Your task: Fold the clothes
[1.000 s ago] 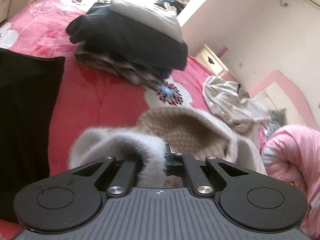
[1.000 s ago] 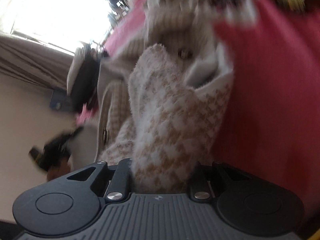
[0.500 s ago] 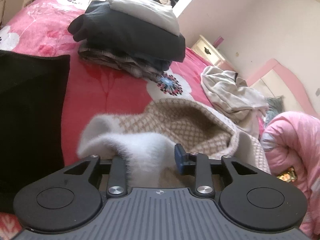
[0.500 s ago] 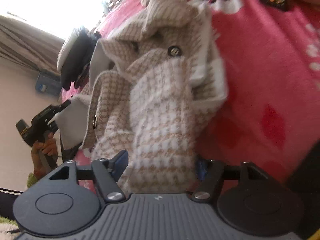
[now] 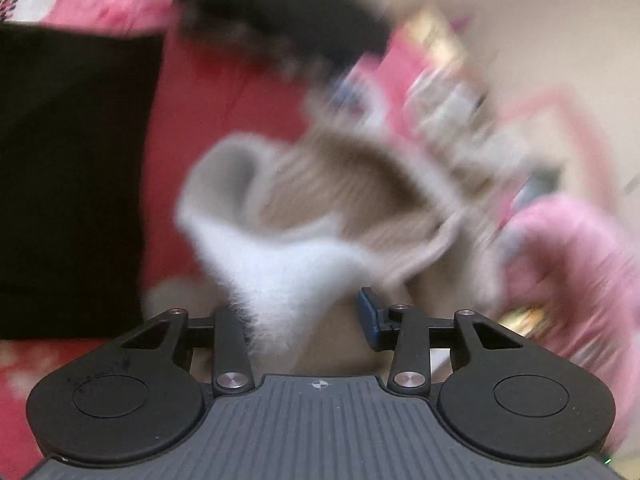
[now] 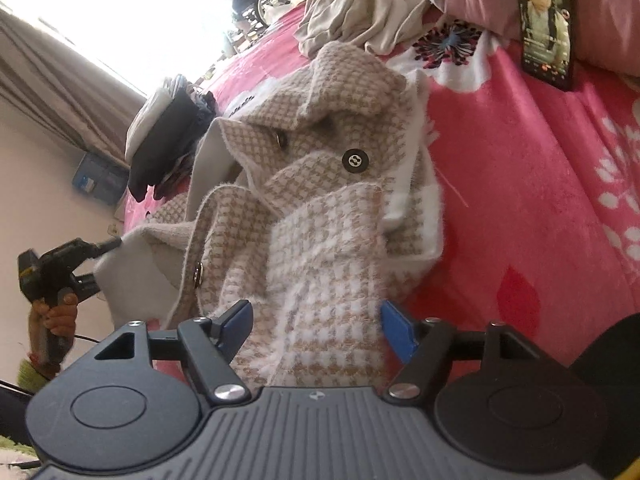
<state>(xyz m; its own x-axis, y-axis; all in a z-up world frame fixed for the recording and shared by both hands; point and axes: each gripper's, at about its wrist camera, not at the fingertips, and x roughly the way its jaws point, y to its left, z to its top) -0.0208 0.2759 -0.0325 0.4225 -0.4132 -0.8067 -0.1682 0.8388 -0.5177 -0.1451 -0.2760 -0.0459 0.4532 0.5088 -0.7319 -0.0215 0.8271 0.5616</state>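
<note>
A beige and white houndstooth jacket (image 6: 320, 184) with black buttons lies crumpled on the red floral bedspread (image 6: 520, 200). My right gripper (image 6: 316, 328) is open, its blue pads either side of the jacket's fluffy sleeve without pinching it. In the blurred left wrist view, my left gripper (image 5: 304, 316) is open, with the jacket's white fluffy edge (image 5: 280, 264) lying between its fingers. The left gripper also shows in the right wrist view (image 6: 108, 246) at the jacket's far white corner.
A stack of folded dark and white clothes (image 6: 164, 136) sits at the far end of the bed. A beige garment (image 6: 360, 12) lies crumpled near a pink pillow. A phone (image 6: 546, 20) lies on the bedspread. A black cloth (image 5: 68, 176) lies at left.
Both grippers have opened and let go of the jacket, which has dropped onto the bed. The left view has swung and is now blurred.
</note>
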